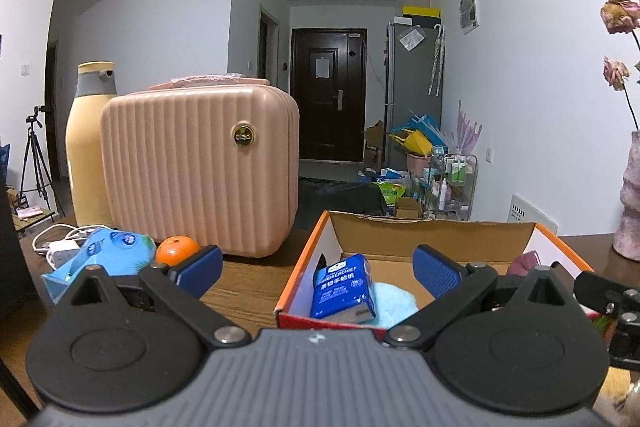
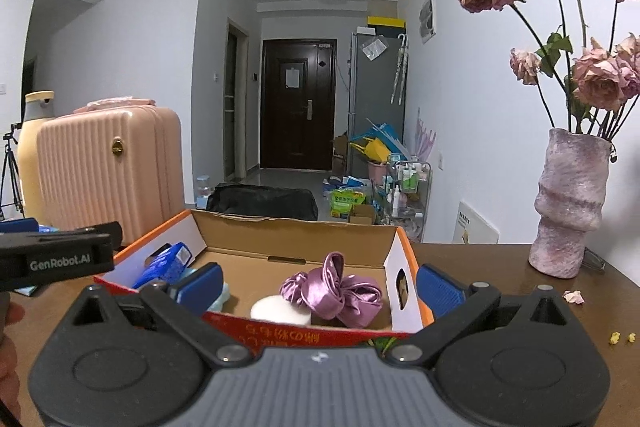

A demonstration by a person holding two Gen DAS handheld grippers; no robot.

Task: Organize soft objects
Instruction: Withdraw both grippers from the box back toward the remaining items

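Left wrist view: left gripper spread wide, empty, at the near edge of the cardboard box. Box holds a blue tissue pack on a light-blue cloth. Right gripper likewise released; purple scrunchie and white pad lie inside.

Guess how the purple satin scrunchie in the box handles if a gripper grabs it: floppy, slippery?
The purple satin scrunchie lies in loose gathered folds, so it probably collapses and drapes when pinched. Its glossy sheen suggests it may slip between the pads. It looks light and unlikely to roll; the cardboard box walls would contain it anyway.
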